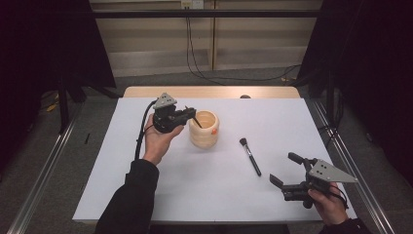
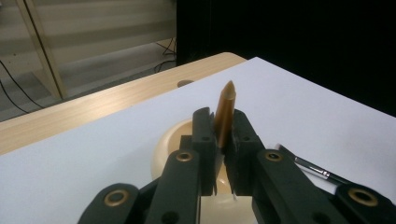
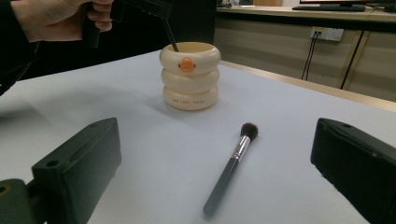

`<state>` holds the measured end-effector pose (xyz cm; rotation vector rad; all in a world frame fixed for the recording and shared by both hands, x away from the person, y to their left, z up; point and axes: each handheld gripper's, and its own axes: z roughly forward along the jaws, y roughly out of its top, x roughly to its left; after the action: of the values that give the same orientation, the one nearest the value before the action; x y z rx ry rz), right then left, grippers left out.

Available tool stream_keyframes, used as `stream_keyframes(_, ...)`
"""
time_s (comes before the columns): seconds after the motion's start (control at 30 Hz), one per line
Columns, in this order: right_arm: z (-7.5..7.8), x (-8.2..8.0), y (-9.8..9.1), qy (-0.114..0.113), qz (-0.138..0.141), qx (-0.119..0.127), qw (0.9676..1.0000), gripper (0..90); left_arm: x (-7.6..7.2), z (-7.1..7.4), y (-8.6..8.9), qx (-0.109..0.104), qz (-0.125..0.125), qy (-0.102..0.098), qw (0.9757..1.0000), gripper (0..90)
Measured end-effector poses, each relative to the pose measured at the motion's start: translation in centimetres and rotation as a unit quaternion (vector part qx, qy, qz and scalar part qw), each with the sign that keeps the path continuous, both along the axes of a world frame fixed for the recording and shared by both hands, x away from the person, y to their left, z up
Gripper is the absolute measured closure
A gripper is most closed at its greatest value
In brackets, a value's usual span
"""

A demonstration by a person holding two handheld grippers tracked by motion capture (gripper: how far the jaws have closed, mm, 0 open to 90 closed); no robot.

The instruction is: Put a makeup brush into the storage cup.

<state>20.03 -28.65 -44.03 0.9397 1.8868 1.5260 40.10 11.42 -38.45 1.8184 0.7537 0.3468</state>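
From above, the left gripper (image 1: 191, 115) was clenched on a thin brown stick (image 1: 196, 121) whose lower end went into the cream holder (image 1: 204, 129) on the white surface (image 1: 146, 185). In the left gripper view, the stick (image 2: 225, 112) stood tightly between the jaws, over the holder (image 2: 175, 140). In the right gripper view, the right gripper (image 3: 215, 172) was released, and a black brush (image 3: 231, 167) lay between it and the holder (image 3: 190, 77).

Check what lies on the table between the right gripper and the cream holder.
A makeup brush lies on the white table cover between the right gripper and the cream holder, bristles toward the holder. The right gripper view shows it best.
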Motion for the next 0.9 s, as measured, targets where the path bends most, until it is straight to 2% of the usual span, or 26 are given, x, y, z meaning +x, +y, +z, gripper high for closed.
stream_keyframes(0.27, 0.00, -0.01, -0.01, 0.003, -0.004, 0.001, 1.0000, 1.2, 0.08, -0.20, -0.08, 0.000, -0.004, 0.003, 1.0000, 83.7)
stream_keyframes(0.4, -0.02, 0.01, 0.04, 0.002, -0.003, 0.000, 1.0000, 1.2, 0.10, -0.32, -0.17, -0.001, -0.015, 0.006, 0.9999, 82.8)
stream_keyframes(0.53, -0.08, 0.01, 0.16, 0.005, -0.003, 0.000, 1.0000, 1.2, 0.15, -0.42, -0.20, -0.003, -0.012, 0.003, 0.9999, 80.4)
stream_keyframes(0.63, -0.07, -0.01, 0.20, 0.005, -0.002, 0.000, 1.0000, 1.2, 0.11, -0.33, -0.11, -0.004, -0.007, -0.005, 1.0000, 71.3)
stream_keyframes(0.67, -0.07, -0.01, 0.18, 0.006, -0.002, 0.002, 1.0000, 1.2, 0.01, -0.25, -0.11, 0.002, -0.002, -0.006, 1.0000, 68.4)
stream_keyframes(0.7, -0.07, 0.03, 0.15, 0.005, -0.002, 0.001, 1.0000, 1.2, 0.00, -0.21, -0.07, 0.001, -0.002, -0.009, 1.0000, 68.1)
stream_keyframes(0.73, -0.07, 0.02, 0.14, 0.005, -0.003, 0.002, 1.0000, 1.2, 0.03, -0.24, -0.08, -0.011, -0.004, -0.009, 0.9999, 66.4)
stream_keyframes(0.8, -0.07, 0.01, 0.16, 0.005, -0.002, 0.002, 1.0000, 1.2, 0.02, -0.20, -0.03, -0.012, 0.005, -0.015, 0.9998, 61.4)
stream_keyframes(0.87, -0.06, -0.01, 0.18, 0.006, -0.003, 0.002, 1.0000, 1.2, 0.03, -0.16, 0.03, -0.012, 0.011, -0.011, 0.9998, 54.5)
stream_keyframes(0.9, -0.07, -0.02, 0.19, 0.006, -0.002, 0.002, 1.0000, 1.1, 0.10, -0.21, 0.04, -0.021, 0.016, -0.006, 0.9996, 48.5)
